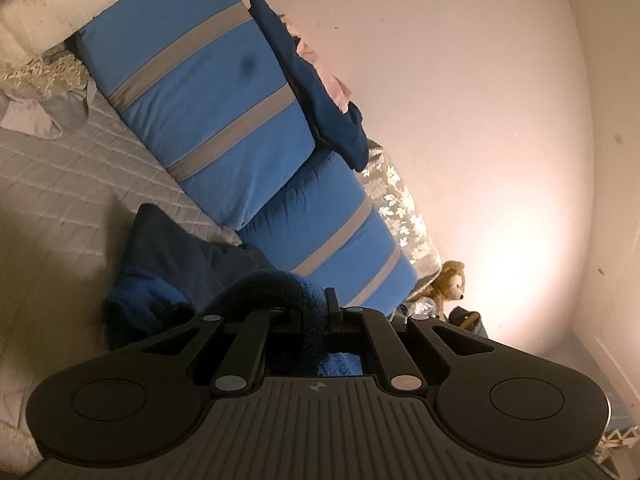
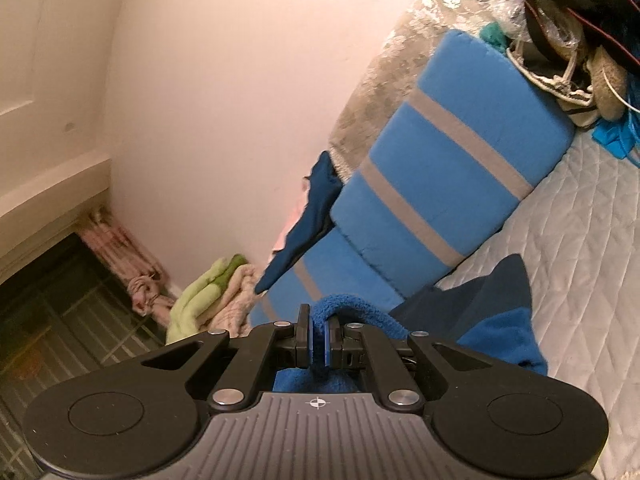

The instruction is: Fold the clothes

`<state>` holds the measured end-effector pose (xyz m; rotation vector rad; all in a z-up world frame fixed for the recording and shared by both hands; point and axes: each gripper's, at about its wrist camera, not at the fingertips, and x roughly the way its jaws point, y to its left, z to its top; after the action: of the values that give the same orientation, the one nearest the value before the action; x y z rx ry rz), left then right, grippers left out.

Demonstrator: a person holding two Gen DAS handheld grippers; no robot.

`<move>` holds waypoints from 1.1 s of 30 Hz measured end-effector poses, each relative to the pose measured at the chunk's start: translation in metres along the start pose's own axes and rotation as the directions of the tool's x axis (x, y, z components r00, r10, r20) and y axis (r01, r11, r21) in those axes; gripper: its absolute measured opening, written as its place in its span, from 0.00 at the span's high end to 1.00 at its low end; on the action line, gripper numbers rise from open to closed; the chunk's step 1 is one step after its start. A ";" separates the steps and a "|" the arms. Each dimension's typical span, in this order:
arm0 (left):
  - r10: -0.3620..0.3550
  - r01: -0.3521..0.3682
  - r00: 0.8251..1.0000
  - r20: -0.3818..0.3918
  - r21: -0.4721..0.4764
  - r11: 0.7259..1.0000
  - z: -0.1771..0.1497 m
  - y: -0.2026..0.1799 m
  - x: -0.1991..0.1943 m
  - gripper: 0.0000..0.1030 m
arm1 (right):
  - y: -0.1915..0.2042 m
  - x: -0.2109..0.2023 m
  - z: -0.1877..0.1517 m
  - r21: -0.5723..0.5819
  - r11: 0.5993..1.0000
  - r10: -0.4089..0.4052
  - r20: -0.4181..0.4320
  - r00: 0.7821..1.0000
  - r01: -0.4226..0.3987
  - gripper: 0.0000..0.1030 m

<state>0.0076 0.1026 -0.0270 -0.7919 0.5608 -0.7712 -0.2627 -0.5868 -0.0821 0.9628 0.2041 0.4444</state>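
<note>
A blue fleece garment [image 1: 168, 276] with a navy panel hangs between my two grippers over the quilted bed [image 1: 60, 184]. My left gripper [image 1: 316, 308] is shut on a rolled fleece edge that arches over its fingers. My right gripper [image 2: 318, 332] is shut on another edge of the same blue garment [image 2: 500, 312], pinched between its blue pads. The garment's lower part drapes toward the bed [image 2: 580, 240] beside each gripper. Both views are tilted.
Two blue cushions with grey stripes [image 1: 208, 96] [image 2: 452, 168] lean along the pale wall. A dark blue cloth [image 1: 320, 92] lies on top of them. A teddy bear [image 1: 444, 280], folded light blankets [image 2: 216, 296] and a pile of bags [image 2: 560, 40] sit around the bed.
</note>
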 end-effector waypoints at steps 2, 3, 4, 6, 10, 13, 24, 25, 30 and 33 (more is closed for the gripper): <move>0.003 -0.003 1.000 0.006 0.001 1.000 0.003 0.001 0.008 0.93 | -0.003 0.007 0.003 0.010 1.000 -0.019 0.012 1.000 0.019 0.93; 0.006 -0.006 1.000 0.009 0.002 1.000 0.005 0.002 0.012 0.93 | -0.005 0.011 0.005 0.015 0.999 -0.028 0.017 0.999 0.028 0.93; 0.011 -0.011 1.000 0.010 0.001 1.000 0.007 0.002 0.017 0.93 | -0.007 0.016 0.007 0.019 0.999 -0.037 0.022 0.999 0.037 0.93; 0.022 -0.022 1.000 0.012 -0.002 1.000 0.011 0.004 0.027 0.93 | -0.012 0.026 0.009 0.024 0.998 -0.060 0.028 0.998 0.059 0.93; 0.060 -0.060 0.998 0.015 -0.015 0.998 0.020 0.013 0.048 0.93 | -0.021 0.047 0.014 0.029 0.994 -0.105 0.033 0.994 0.104 0.93; 0.080 -0.080 0.997 0.017 -0.044 0.996 0.027 0.022 0.063 0.93 | -0.028 0.064 0.018 0.033 0.990 -0.138 0.034 0.990 0.137 0.93; 0.172 -0.170 0.985 -0.007 -0.198 0.965 0.051 0.061 0.126 0.93 | -0.061 0.134 0.034 0.024 0.960 -0.279 0.001 0.960 0.279 0.93; 0.184 -0.182 0.983 -0.010 -0.204 0.962 0.052 0.064 0.131 0.93 | -0.064 0.139 0.034 0.024 0.957 -0.291 -0.001 0.957 0.290 0.93; 0.228 -0.225 0.974 -0.015 -0.233 0.946 0.051 0.074 0.152 0.93 | -0.074 0.159 0.035 0.012 0.939 -0.344 -0.011 0.939 0.345 0.93; 0.239 -0.239 0.970 -0.033 -0.259 0.936 0.052 0.079 0.162 0.92 | -0.075 0.170 0.035 -0.026 0.916 -0.401 -0.018 0.916 0.400 0.87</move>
<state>0.1717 0.0339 -0.0853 -0.9460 0.7552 -0.4771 -0.0775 -0.5730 -0.1200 0.8669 0.4080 0.0788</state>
